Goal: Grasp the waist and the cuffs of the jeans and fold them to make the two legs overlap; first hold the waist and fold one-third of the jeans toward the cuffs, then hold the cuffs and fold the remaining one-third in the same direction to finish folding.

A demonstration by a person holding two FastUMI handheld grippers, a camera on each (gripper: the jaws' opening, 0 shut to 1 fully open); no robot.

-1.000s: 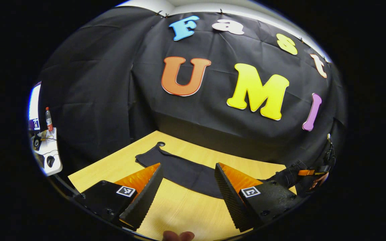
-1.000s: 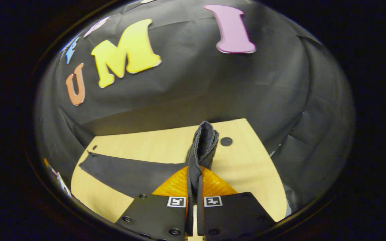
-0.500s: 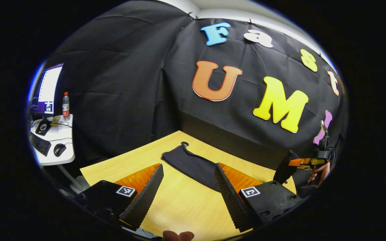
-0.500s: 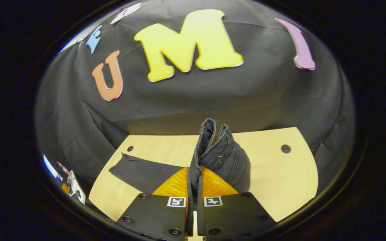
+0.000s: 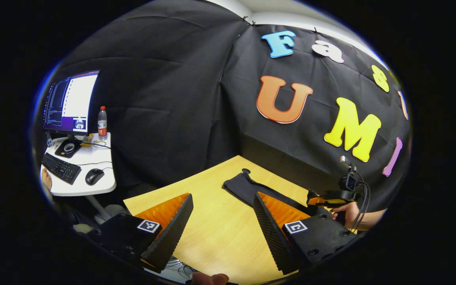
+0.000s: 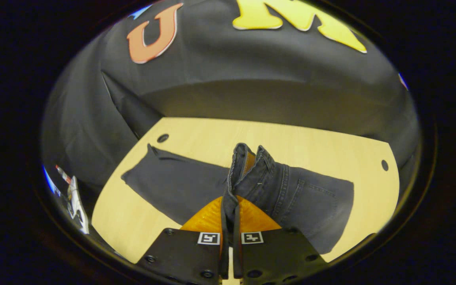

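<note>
Dark jeans point(image 6: 172, 186) lie along the wooden table point(image 6: 291, 142), legs overlapped, cuffs point(image 6: 137, 174) at the far left in the right gripper view. My right gripper point(image 6: 230, 198) is shut on the waistband point(image 6: 247, 166), which stands lifted above the legs; the seat with its back pocket point(image 6: 315, 198) drapes to the right. In the left gripper view, my left gripper point(image 5: 223, 196) is open over bare table, holding nothing. The cuff end point(image 5: 244, 186) lies just beyond its right finger. Farther right, a hand point(image 5: 350, 213) holds the right gripper point(image 5: 331, 196).
A white side desk point(image 5: 81, 178) with a monitor point(image 5: 69, 101), bottle point(image 5: 101, 122), keyboard and mouse stands left of the table. Round holes point(image 6: 163, 138) sit near the table's corners. Black cloth walls the back and sides.
The right gripper has carried the waistband up and over toward the cuffs, and more of the seat now shows. The left gripper has swung left, away from the jeans, still open.
</note>
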